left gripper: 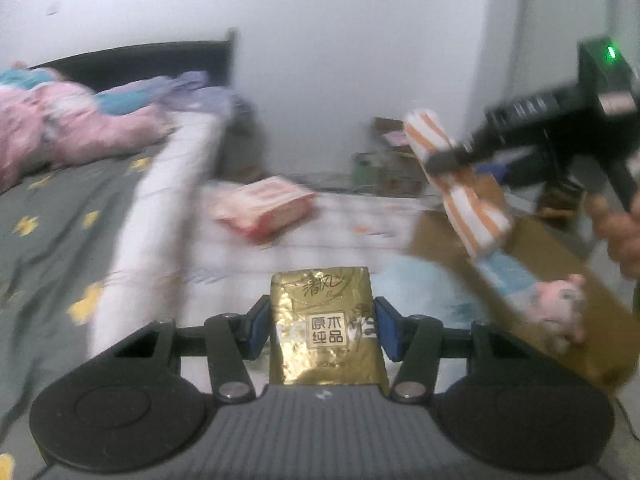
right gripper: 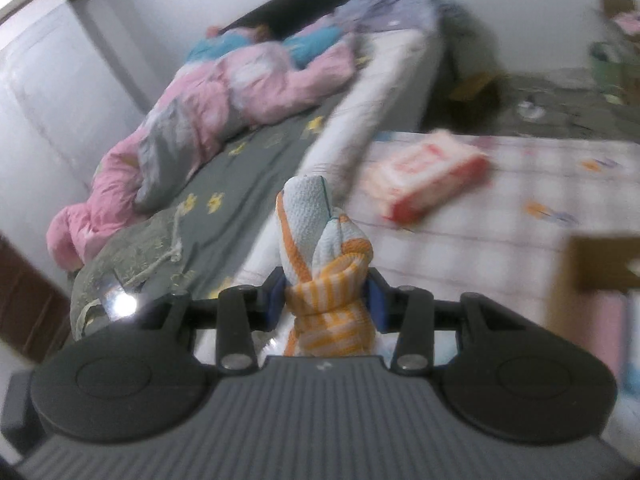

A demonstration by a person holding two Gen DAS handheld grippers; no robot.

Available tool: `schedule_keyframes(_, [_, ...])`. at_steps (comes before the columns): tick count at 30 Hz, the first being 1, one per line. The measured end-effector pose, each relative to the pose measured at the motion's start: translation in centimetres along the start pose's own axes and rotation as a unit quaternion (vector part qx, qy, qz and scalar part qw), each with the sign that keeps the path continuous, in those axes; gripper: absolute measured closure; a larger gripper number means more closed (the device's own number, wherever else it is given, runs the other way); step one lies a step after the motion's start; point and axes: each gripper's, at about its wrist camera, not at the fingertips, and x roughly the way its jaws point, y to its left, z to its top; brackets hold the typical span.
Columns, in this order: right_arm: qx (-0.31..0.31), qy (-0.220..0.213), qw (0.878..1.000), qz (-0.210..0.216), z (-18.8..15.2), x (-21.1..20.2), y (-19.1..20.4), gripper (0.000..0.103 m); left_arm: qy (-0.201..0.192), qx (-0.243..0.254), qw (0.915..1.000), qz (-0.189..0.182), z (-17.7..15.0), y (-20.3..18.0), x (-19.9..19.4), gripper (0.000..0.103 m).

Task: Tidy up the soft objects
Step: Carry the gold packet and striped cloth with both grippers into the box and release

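Note:
My left gripper [left gripper: 323, 314] is shut on a gold tissue pack [left gripper: 325, 288], which stands upright between the blue pads. At the upper right of the left wrist view, my right gripper [left gripper: 448, 160] holds an orange-and-white striped cloth [left gripper: 476, 216] that hangs over an open cardboard box [left gripper: 560, 248]. The right wrist view shows the same right gripper [right gripper: 326, 300] shut on the bunched striped cloth [right gripper: 316, 216]. A red-and-pink soft pack [left gripper: 264, 208] [right gripper: 428, 172] lies on the checkered cover [left gripper: 340, 224] ahead. Both views are blurred by motion.
Inside the box are a pink plush toy [left gripper: 560, 308] and something light blue. A bed with a grey sheet [left gripper: 60, 208] and a pink quilt [right gripper: 208, 100] fills the left. A person's hand [left gripper: 620, 236] grips the right tool. Clutter lines the far wall.

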Motion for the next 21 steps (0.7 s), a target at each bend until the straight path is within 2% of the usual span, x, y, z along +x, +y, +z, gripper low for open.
schedule_keyframes(6, [0.058, -0.03, 0.996, -0.055, -6.3, -10.5, -6.5, 0.062, 0.014, 0.036, 0.9947, -0.095, 1.2, -7.5, 0.9, 0.048])
schedule_keyframes(10, [0.094, -0.031, 0.992, -0.08, -10.8, -14.2, -10.2, 0.062, 0.044, 0.06, 0.9851, -0.155, 1.1, -13.1, 2.7, 0.048])
schedule_keyframes(13, [0.111, -0.041, 0.989, -0.089, -13.4, -16.5, -12.1, 0.062, 0.086, 0.072, 0.9738, -0.198, 1.0, -17.3, 5.4, 0.048])
schedule_keyframes(17, [0.128, -0.063, 0.985, -0.1, -16.2, -19.6, -14.8, 0.062, 0.147, 0.079, 0.9614, -0.219, 0.0, -22.1, 9.6, 0.048])
schedule_keyframes(21, [0.145, -0.075, 0.98, -0.11, -17.5, -21.4, -17.3, 0.062, 0.179, 0.099, 0.9572, -0.205, -1.6, -26.1, 12.8, 0.048])
